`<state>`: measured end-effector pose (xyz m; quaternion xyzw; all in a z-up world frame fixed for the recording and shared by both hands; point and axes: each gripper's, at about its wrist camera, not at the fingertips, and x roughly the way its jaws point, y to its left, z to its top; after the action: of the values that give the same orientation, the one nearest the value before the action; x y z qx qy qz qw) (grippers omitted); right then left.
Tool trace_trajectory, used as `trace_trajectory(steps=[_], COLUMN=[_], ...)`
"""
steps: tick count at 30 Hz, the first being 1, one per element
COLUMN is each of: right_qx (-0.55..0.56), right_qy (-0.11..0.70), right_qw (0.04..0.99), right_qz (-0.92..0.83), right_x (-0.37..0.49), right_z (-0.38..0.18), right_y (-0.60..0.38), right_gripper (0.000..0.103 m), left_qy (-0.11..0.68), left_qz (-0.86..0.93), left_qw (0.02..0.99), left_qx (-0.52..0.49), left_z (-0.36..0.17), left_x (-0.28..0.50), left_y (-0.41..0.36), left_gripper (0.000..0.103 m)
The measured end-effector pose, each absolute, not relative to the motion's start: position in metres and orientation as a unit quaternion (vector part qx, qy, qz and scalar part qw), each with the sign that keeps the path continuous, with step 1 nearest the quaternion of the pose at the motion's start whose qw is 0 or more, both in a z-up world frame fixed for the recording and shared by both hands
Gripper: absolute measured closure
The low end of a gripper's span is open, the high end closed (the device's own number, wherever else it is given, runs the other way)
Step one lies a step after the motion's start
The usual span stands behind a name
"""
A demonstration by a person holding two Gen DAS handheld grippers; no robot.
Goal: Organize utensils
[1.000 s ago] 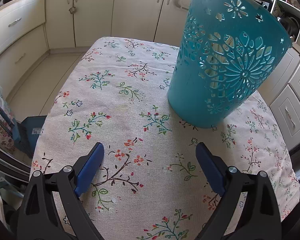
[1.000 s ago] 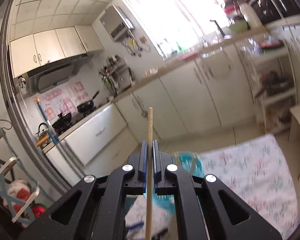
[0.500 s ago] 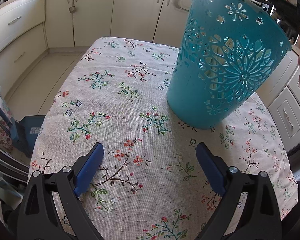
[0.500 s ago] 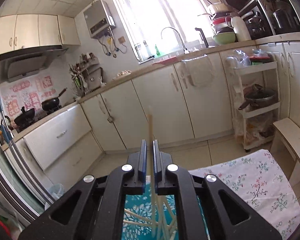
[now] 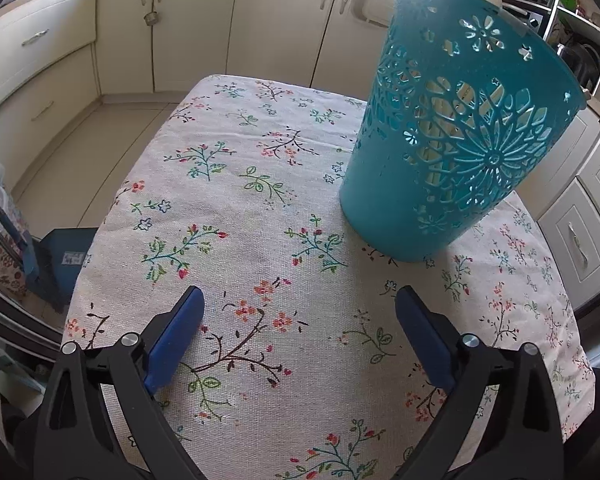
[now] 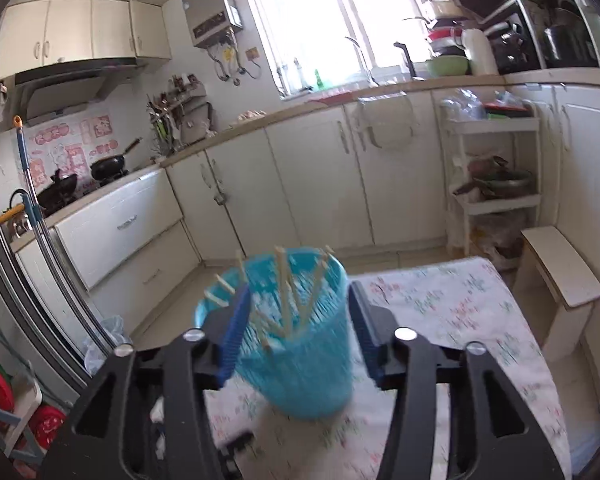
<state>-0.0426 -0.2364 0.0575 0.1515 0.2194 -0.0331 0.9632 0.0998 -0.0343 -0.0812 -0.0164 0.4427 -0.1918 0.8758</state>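
Observation:
A teal openwork plastic basket (image 5: pixel 456 136) stands upright on the floral tablecloth (image 5: pixel 236 208), at the right of the left wrist view. In the right wrist view the basket (image 6: pixel 300 360) holds several wooden chopsticks (image 6: pixel 284 292) that stick up past its rim. My right gripper (image 6: pixel 298 328) is open and empty, above and just in front of the basket. My left gripper (image 5: pixel 298 336) is open and empty, low over the cloth in front of the basket.
The table stands in a kitchen with white cabinets (image 6: pixel 300 184) behind it. A white shelf rack (image 6: pixel 496 184) and a small wooden stool (image 6: pixel 560 268) stand to the right. A blue box (image 5: pixel 66 256) sits on the floor left of the table.
My right gripper was shut on a wooden chopstick over the basket. It has opened and the chopstick has dropped into the basket. The left gripper has not moved.

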Motion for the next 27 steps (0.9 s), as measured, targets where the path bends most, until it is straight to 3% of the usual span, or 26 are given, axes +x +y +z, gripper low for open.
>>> trace_trajectory(steps=[3,9,16,27], right_qx=[0.160,0.177,0.183,0.157], right_qy=[0.253,0.312,0.311,0.271], right_qw=[0.952,0.929,0.930,0.949], right_qz=[-0.057,-0.088,-0.075,-0.027], right_x=[-0.068,-0.101,-0.118,-0.179], right_z=[0.041,0.015,0.034,0.111], right_y=[-0.245,-0.251,-0.231,-0.178], right_gripper=[0.024,0.013,0.007,0.007], left_qy=[0.434,0.420,0.402,0.343], left_qz=[-0.178,-0.159,-0.157,-0.156], left_qw=[0.883,0.893,0.901,0.924], left_qx=[-0.009,0.027,0.049,0.073], left_z=[-0.076,-0.055,-0.001,0.088], left_x=[0.096,0.070,0.027,-0.065], left_y=[-0.032,-0.028,-0.008,0.032], left_gripper=[0.009,0.008,0.008,0.008])
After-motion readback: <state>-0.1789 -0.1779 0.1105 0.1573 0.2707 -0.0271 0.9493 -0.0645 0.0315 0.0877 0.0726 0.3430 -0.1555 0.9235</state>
